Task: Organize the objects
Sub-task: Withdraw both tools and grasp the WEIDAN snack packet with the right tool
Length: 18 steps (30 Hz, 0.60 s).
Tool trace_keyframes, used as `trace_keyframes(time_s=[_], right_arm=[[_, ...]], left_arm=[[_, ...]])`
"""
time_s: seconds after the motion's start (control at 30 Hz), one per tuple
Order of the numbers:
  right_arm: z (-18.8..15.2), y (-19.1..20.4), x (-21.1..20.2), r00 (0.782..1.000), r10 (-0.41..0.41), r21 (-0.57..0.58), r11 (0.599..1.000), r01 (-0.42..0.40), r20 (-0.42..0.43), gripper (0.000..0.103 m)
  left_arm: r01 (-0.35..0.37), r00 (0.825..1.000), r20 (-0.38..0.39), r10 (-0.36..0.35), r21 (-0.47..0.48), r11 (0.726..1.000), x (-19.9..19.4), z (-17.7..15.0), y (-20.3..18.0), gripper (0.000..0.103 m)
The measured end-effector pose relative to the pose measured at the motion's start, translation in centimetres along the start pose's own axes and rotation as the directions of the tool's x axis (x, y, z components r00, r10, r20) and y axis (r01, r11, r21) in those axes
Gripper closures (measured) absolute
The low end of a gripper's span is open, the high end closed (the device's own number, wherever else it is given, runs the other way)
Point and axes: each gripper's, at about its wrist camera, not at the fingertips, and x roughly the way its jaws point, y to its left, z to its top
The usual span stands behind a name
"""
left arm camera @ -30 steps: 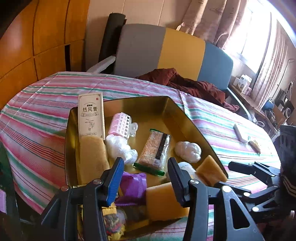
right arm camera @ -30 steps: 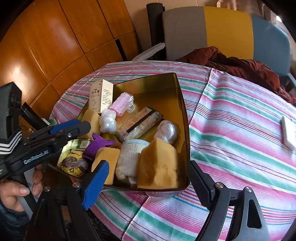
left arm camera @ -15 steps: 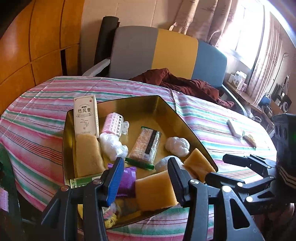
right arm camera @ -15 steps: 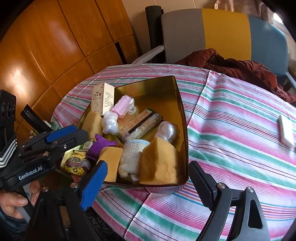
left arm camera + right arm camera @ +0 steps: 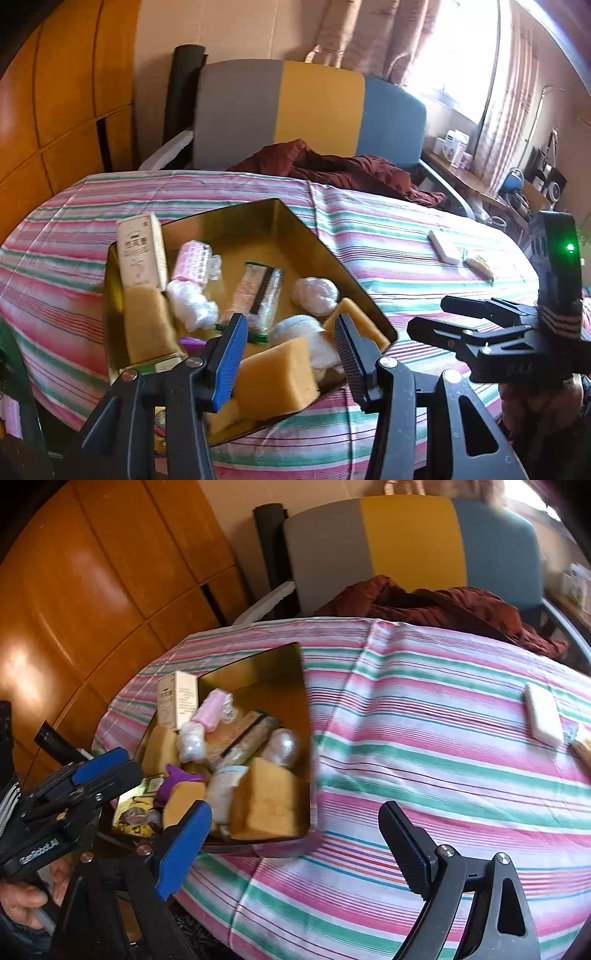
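Note:
A gold metal tray (image 5: 314, 236) (image 5: 299, 686) sits on the striped tablecloth, full of items: a cream box (image 5: 138, 254), a pink hair roller (image 5: 192, 258), white plastic wads (image 5: 190, 306), a snack bar (image 5: 258, 291), yellow sponges (image 5: 275, 376) (image 5: 267, 801), a purple wrapper (image 5: 177, 779). My left gripper (image 5: 290, 345) is open and empty, above the tray's near end. My right gripper (image 5: 295, 849) is open and empty, near the tray's near right corner. Each gripper shows in the other's view.
A white bar (image 5: 445, 247) (image 5: 543, 716) and a small yellow item (image 5: 480, 266) lie on the cloth at the right. A grey, yellow and blue chair (image 5: 310, 110) with a maroon garment (image 5: 332, 166) stands behind the table. Wooden panels (image 5: 92, 590) are at the left.
Both grippers have drawn back and up from the tray, which now looks smaller and farther. The right view has swung rightward over the cloth. Both stay open and empty.

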Motion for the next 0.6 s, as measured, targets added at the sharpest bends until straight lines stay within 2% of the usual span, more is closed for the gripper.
trace_keyframes(time_s=[0.33,0.6], right_arm=[[-0.3,-6.2,-2.2,0.995,-0.104,0.096,0.990,0.103,0.002,0.009],[-0.1,-12.1,-4.6,0.974,-0.227,0.137,0.965,0.225,-0.005,0.008]], left_arm=[[0.075,0.997,-0.018,-0.073,0.110,0.991,1.0,1.2,-4.6,0.054],[0.137,0.990,-0.054,-0.129,0.204,0.969,2.5,2.1,-8.9,0.054]])
